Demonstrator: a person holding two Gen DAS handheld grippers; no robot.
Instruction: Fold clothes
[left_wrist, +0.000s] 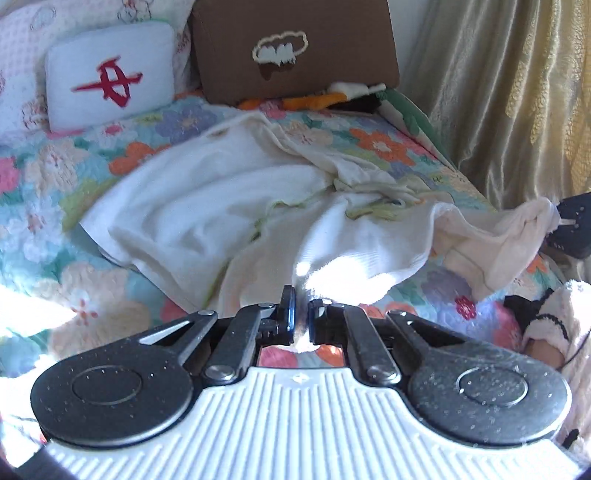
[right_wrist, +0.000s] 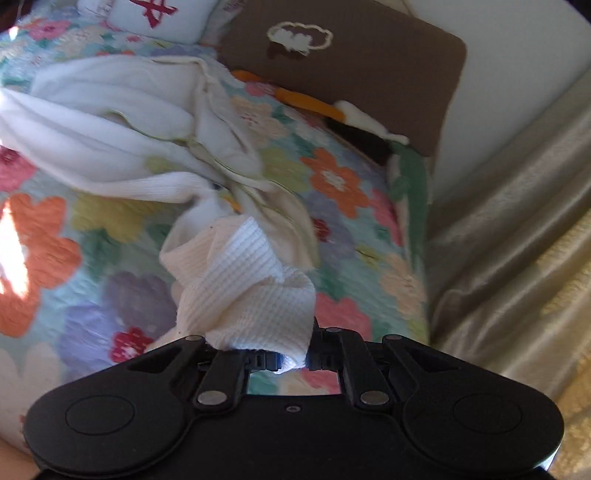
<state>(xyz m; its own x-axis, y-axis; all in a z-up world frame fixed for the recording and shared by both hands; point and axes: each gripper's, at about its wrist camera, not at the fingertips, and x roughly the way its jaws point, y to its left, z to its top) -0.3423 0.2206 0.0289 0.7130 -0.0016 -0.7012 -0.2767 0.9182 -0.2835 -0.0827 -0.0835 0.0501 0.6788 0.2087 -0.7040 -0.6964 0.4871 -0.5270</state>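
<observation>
White knit garment (left_wrist: 207, 192) — a cream, waffle-textured top with a pale green-yellow trim, lying crumpled across the floral quilt (left_wrist: 74, 295) of the bed, unfolded. No crease or flat panel is visible; the body is bunched toward the pillows and one end is drawn out to the side. By the look of it the folding has barely begun: both ends are merely gripped, and the spreading, smoothing and folding all remain.

Left claw (left_wrist: 301, 317) — clenched, its blue pads nearly touching, with a brightly sunlit fold of the garment rising from between them; glare hides the exact bite. Right claw (right_wrist: 291, 360) — clenched on a ribbed corner of the same garment, which bulges up above the jaws; it also shows at the right edge of the left view, cloth hanging from it.

Markings — white pillow (left_wrist: 110, 74) against the headboard end bears a red emblem resembling a stylised letter crossed by a stroke; no words can be made out. Brown cushion (left_wrist: 295, 48) carries a cream cloud outline with white and dark patches inside, again without lettering. Gold curtain (left_wrist: 517, 92) beside the bed is unmarked.
</observation>
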